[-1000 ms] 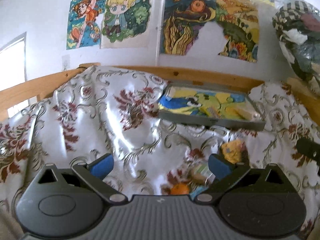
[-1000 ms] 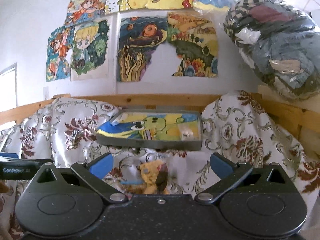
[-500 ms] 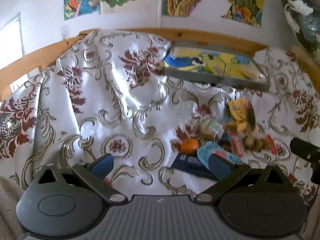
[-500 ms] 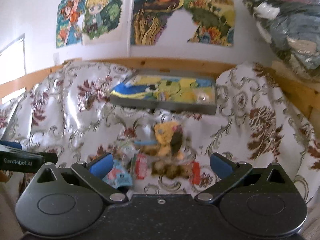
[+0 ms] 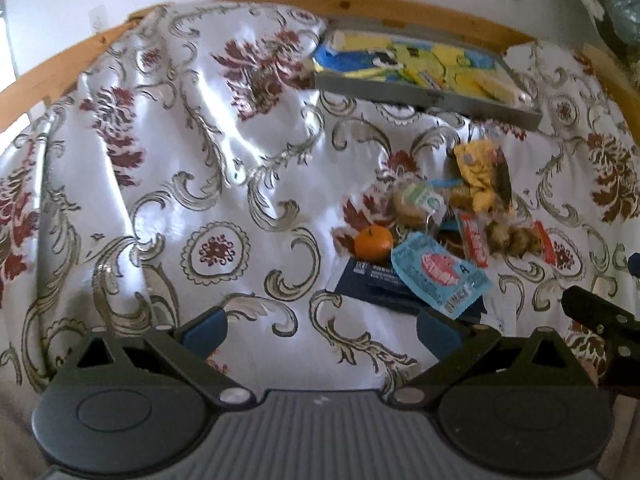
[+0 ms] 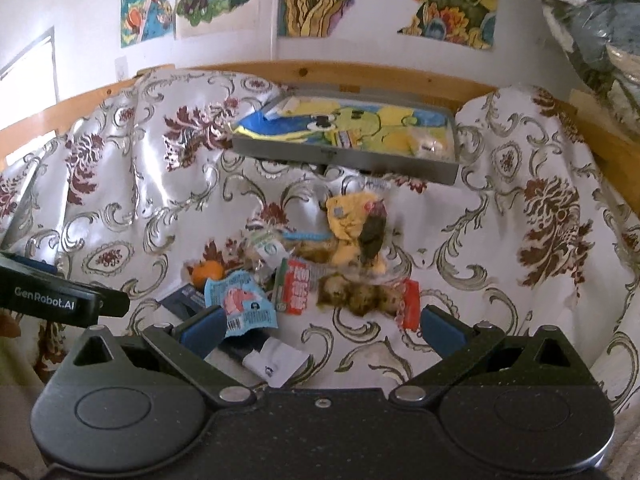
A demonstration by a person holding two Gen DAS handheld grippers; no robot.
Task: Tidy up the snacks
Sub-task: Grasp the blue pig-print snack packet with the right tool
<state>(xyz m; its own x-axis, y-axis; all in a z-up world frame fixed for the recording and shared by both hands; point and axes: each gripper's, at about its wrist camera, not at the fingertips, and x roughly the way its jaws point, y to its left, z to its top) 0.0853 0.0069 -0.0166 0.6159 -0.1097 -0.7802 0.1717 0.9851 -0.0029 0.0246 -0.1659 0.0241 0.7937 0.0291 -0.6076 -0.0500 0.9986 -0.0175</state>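
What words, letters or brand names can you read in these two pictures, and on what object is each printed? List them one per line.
"GenRobot.AI": white lettering on the side of the left gripper, seen from the right wrist view.
"A": on the light blue packet.
Red packet, dark blue packet, white wrapper: print too blurred to read.

— Any writing you can read?

— "GenRobot.AI", white on the black left gripper (image 6: 60, 300), seen from the right wrist.

— And the snacks?

— A letter "A" on the light blue packet (image 5: 440, 276). Its other print is too blurred to read. The red packet (image 6: 296, 286) has white characters and the dark card (image 5: 368, 280) has white lines, neither legible.

— The tray?

— The tray (image 6: 344, 162) shows only pictures.
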